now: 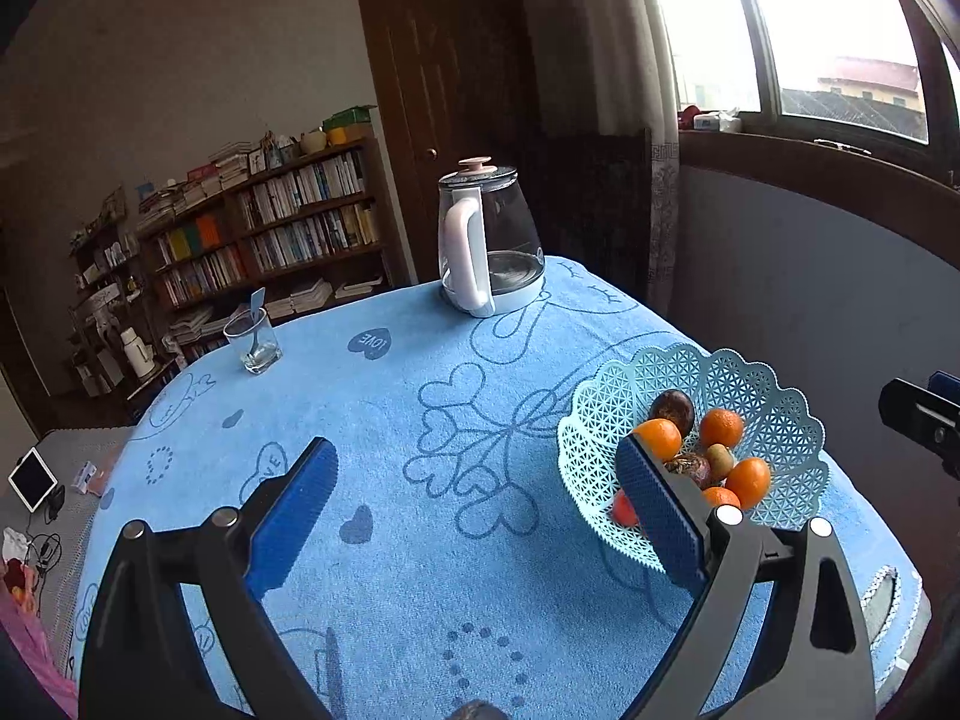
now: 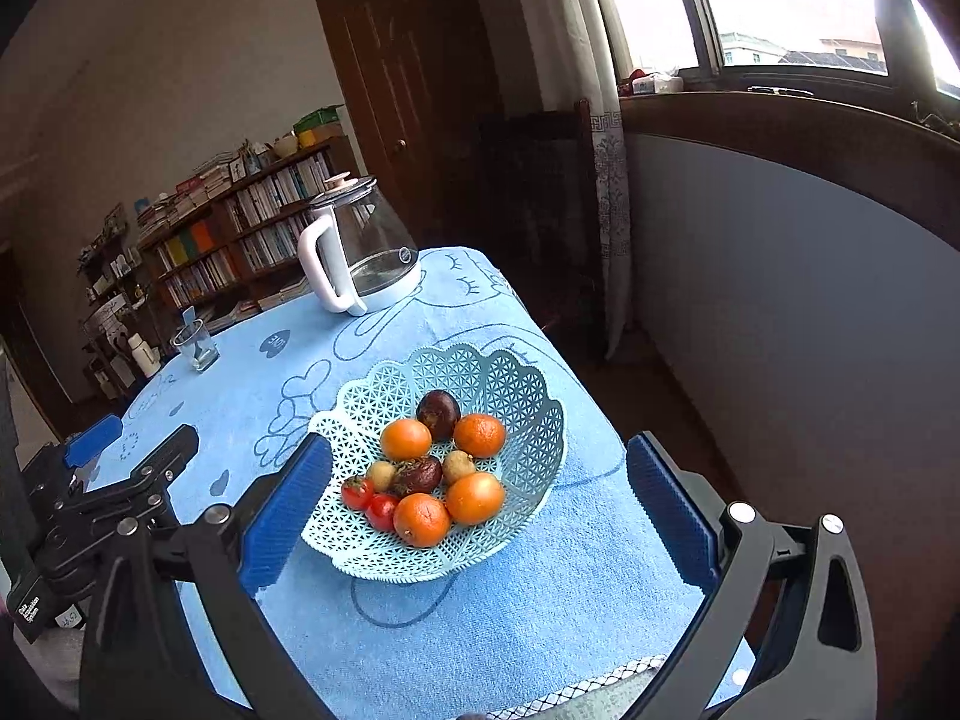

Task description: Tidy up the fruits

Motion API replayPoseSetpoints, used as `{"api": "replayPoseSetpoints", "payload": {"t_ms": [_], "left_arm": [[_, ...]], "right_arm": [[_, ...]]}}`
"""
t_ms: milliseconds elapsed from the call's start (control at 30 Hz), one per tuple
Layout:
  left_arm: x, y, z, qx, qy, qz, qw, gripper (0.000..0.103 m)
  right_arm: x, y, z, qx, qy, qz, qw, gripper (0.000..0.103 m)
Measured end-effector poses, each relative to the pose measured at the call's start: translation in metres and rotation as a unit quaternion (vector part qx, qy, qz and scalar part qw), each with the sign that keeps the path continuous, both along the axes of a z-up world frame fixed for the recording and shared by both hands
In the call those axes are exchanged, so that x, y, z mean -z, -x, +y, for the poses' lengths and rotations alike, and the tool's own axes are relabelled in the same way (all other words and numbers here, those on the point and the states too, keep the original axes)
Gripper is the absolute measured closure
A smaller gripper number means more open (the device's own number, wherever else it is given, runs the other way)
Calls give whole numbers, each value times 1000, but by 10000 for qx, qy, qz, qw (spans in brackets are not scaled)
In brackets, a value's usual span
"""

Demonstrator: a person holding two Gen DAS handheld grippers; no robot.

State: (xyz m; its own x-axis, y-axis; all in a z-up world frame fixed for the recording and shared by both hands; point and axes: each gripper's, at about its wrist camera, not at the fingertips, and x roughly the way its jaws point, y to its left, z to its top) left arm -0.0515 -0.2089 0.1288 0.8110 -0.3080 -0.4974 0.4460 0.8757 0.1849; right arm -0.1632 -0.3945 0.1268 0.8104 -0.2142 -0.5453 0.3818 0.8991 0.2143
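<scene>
A light blue lattice fruit basket (image 2: 510, 378) stands on the blue tablecloth near the table's right edge; it also shows in the left wrist view (image 1: 774, 420). It holds several oranges (image 2: 420, 519), two dark passion fruits (image 2: 438, 414), small brownish fruits (image 2: 459, 466) and two red tomatoes (image 2: 358, 493). My right gripper (image 2: 477, 501) is open and empty, its blue pads either side of the basket, above it. My left gripper (image 1: 474, 507) is open and empty over the tablecloth, left of the basket. It shows at the left of the right wrist view (image 2: 129, 450).
A glass kettle with a white handle (image 1: 486, 240) stands at the table's far side. A glass tumbler with a spoon (image 1: 253, 339) stands at the far left. Bookshelves (image 1: 270, 228), a door and a window lie beyond. The table edge drops off right of the basket.
</scene>
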Motion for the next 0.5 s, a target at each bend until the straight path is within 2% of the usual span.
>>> {"api": "replayPoseSetpoints", "payload": {"t_ms": [133, 500], "left_arm": [[-1, 9, 4, -16, -43, -129, 9999, 10], [2, 30, 4, -55, -253, -445, 9987, 10]], "right_arm": [[4, -7, 14, -251, 388, 249, 9986, 3], [16, -20, 42, -695, 923, 662, 9911, 3]]}}
